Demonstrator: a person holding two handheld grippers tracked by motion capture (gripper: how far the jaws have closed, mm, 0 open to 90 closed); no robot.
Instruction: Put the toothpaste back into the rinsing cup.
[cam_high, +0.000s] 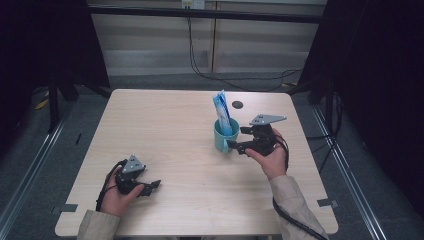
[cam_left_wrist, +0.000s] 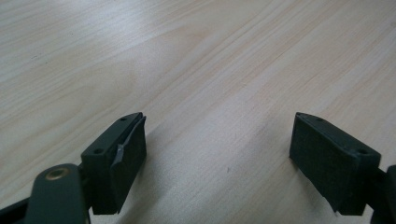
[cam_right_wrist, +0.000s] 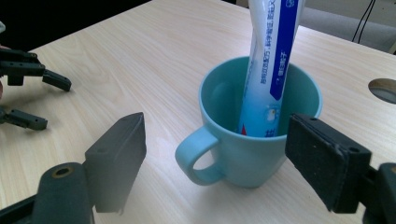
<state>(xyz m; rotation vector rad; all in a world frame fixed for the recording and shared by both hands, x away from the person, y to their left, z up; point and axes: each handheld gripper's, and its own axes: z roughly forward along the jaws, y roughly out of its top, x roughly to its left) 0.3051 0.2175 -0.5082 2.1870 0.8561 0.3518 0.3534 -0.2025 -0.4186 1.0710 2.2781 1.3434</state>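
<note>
Jaws of the right claw (cam_right_wrist: 212, 163) are seen spread wide in the right gripper view, with nothing held between them; the teal mug (cam_right_wrist: 254, 140) stands just ahead of them, its handle (cam_right_wrist: 196, 158) turned toward the gap. From the high view the right claw (cam_high: 239, 138) is found just beside the mug (cam_high: 222, 137), on the side nearer the person, apart from it or at most brushing the handle. The left claw (cam_left_wrist: 217, 158) is likewise held wide open and empty above bare wood; in the high view it (cam_high: 150, 186) is kept well apart from the mug, toward the near left of the surface (cam_high: 165, 125).

A toothpaste tube (cam_right_wrist: 268, 65) is stood upright in the mug, leaning against the far rim, with its upper half rising well above it (cam_high: 221, 112).

The mug is judged to be stiff, glazed and smooth, so likely slippery between flat pads, moderately heavy, and breakable if tipped or dropped. A hold across the wall at the rim, or around the handle, is judged the surest. The tube is judged light and soft, apt to buckle if squeezed hard, and it could be taken by the flat upper part above the mug's rim. A small round hole (cam_high: 237, 105) is seen in the surface beyond the mug.
</note>
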